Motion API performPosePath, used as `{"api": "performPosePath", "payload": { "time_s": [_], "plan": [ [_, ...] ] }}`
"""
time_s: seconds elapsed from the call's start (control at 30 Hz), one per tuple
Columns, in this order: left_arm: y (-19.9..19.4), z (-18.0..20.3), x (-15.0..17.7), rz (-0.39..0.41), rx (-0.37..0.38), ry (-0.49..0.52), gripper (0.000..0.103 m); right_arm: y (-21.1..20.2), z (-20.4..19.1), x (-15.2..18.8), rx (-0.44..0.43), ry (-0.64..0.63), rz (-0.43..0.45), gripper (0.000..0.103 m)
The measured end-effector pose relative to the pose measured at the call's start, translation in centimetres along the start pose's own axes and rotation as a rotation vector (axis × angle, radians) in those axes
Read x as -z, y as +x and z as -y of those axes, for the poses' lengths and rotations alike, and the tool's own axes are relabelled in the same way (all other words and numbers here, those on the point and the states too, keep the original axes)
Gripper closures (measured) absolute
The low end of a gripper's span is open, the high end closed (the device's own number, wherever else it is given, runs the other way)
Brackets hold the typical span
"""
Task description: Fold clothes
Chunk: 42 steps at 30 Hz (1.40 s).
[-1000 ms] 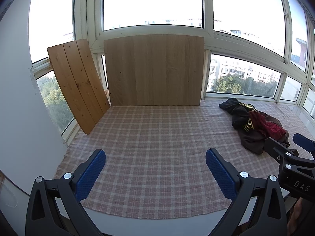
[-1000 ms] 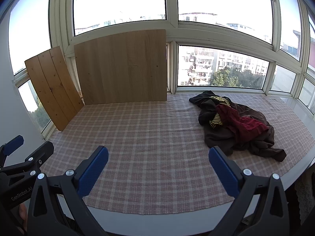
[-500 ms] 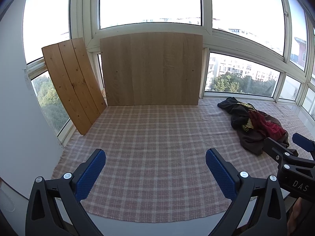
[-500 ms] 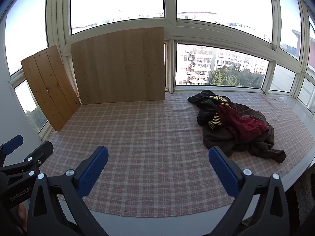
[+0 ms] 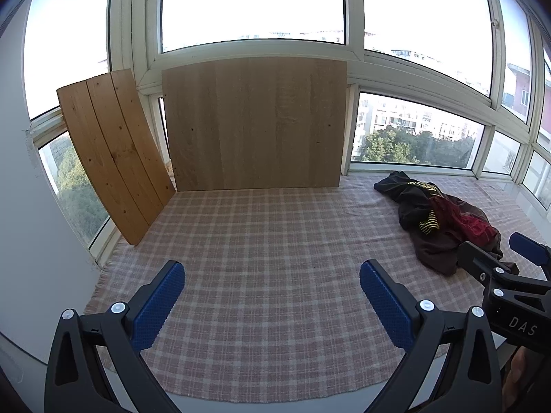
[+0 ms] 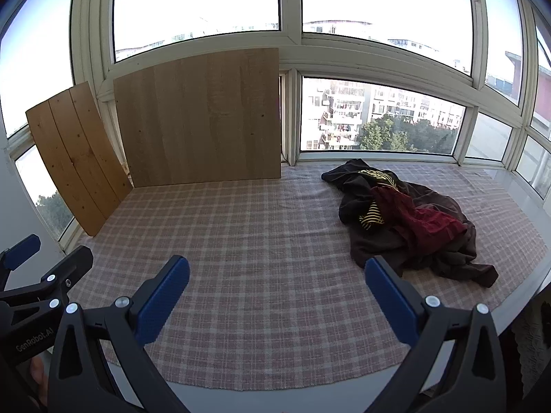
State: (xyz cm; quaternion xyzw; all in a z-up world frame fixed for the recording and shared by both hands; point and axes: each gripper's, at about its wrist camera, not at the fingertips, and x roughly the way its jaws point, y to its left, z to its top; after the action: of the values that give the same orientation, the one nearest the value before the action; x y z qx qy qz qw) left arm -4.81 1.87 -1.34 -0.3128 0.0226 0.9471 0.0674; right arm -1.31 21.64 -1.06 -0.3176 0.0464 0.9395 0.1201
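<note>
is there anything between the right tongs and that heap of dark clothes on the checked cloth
Nothing visible. Only bare checked cloth lies between the open right tongs and the heap of dark clothes.

A crumpled heap of clothes [image 6: 406,227] is lying unfolded on the right part of the plaid cloth, near the window side. A dark brown-black garment [image 6: 378,244] is making up most of the heap, spreading out loosely with one end trailing toward the near right edge. A dark red garment [image 6: 423,220] is sitting bunched on top of it. A yellow-and-black striped piece [image 6: 372,218] is showing at the middle, and yellow lettering is peeking out at the far end.
</note>
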Motion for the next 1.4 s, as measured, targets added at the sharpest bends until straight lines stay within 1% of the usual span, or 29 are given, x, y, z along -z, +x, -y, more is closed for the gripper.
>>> {"api": "performPosePath", "payload": {
  "time_s": [0.4,0.57,0.73,0.9,1.07,1.23,1.3,1.4],
  "plan": [
    [3.0,0.1,-1.8,-0.006,0.043,0.044,0.000,2.1,-0.3,-1.0,0.040,0.016,-0.011,0.000],
    [4.3,0.3,-2.5,-0.012,0.065,0.066,0.000,3.2,-0.1,-1.4,0.102,0.022,-0.015,0.000],
    [6.4,2.4,-3.2,-0.032,0.126,0.126,0.000,4.4,1.5,-1.4,0.172,0.043,-0.038,0.000],
    [7.9,5.5,-3.8,-0.045,0.175,0.181,0.000,5.7,4.6,-1.2,0.209,0.077,-0.067,0.000],
    [9.2,9.4,-4.0,-0.057,0.206,0.224,0.000,7.6,8.8,-0.7,0.244,0.093,-0.096,0.000],
    [10.4,14.3,-4.0,-0.065,0.213,0.241,0.000,10.0,15.5,0.3,0.252,0.111,-0.131,0.000],
    [10.9,16.8,-3.9,-0.071,0.202,0.241,0.000,11.1,18.6,0.7,0.255,0.116,-0.156,0.000],
    [11.8,20.8,-3.5,-0.087,0.206,0.247,0.000,12.4,23.5,1.1,0.261,0.128,-0.184,0.000]
  ]
}}
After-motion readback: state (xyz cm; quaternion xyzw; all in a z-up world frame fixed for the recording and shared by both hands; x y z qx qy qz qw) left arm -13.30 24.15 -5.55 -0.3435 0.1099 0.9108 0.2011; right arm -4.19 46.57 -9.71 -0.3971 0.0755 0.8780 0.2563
